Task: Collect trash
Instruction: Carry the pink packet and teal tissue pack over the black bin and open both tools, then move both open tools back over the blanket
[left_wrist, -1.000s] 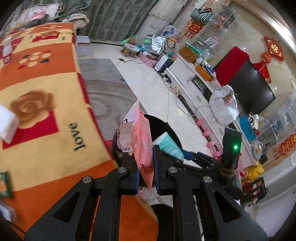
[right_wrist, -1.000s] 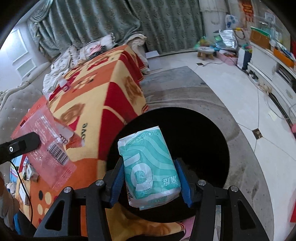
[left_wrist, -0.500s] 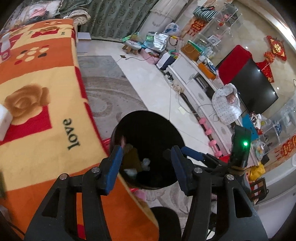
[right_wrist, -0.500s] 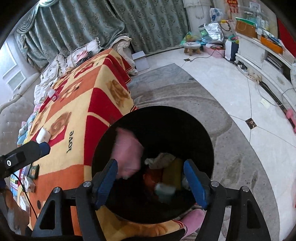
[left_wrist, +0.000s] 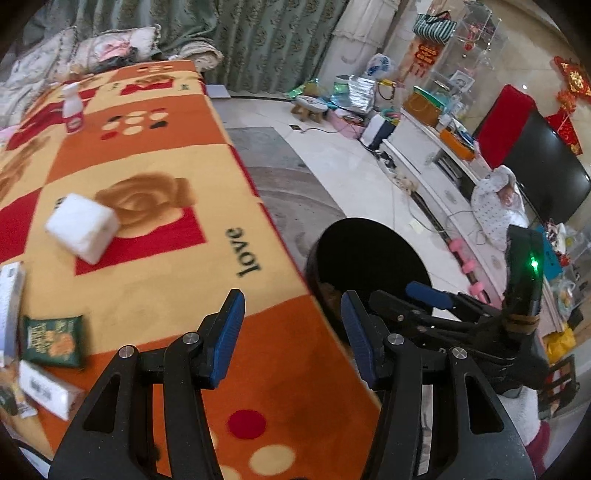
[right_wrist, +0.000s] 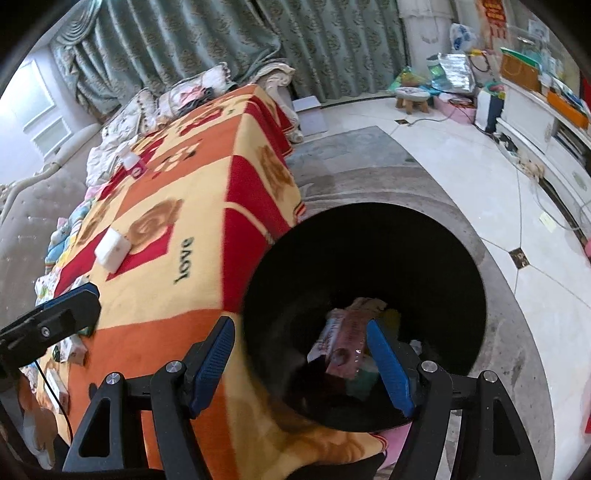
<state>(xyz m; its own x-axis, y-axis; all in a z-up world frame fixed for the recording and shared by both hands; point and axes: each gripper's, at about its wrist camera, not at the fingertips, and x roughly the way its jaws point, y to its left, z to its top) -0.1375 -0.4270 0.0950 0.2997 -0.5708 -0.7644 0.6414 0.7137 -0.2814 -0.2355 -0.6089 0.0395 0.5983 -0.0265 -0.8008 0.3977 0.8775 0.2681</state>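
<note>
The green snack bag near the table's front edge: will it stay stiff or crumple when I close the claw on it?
The green snack bag lies flat and wrinkled on the blanket, so it is probably nearly empty: light and floppy. It will likely crumple rather than resist. Its glossy film may slip, so pinch across an edge.

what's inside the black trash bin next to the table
Inside the black trash bin, a pink wrapper lies on top of other scraps, something yellow behind it. Whatever lies beneath them is hidden in the dark.
</note>
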